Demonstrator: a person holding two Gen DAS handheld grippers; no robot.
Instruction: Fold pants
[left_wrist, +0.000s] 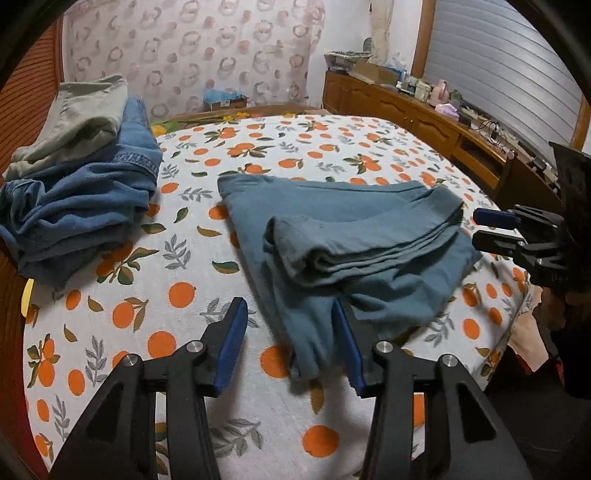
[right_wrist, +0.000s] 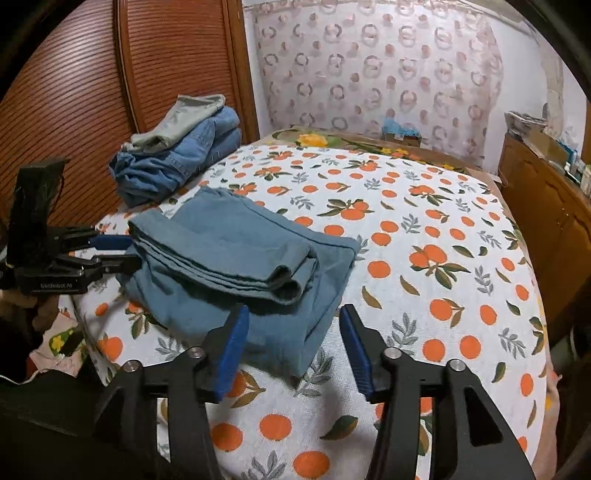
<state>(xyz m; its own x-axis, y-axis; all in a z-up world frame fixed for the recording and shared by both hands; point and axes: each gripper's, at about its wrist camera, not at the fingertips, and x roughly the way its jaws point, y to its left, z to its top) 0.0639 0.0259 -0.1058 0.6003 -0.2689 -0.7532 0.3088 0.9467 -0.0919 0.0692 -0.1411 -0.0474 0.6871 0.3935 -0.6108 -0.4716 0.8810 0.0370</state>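
Teal-blue pants (left_wrist: 332, 236) lie folded on the bed (left_wrist: 303, 147) near its front edge, legs doubled over in soft stacked layers, one corner trailing toward the edge. Left tool (left_wrist: 290, 343) hangs over that trailing corner, spread wide, nothing in it. Right tool (right_wrist: 291, 347) likewise gapes wide and empty over the pants' edge. Stacked jeans (right_wrist: 177, 162) sit at the bed's far left corner.

One marking reads: "GenRobot.AI", in pale letters on the left gripper (right_wrist: 122, 253) body, behind its jaws.
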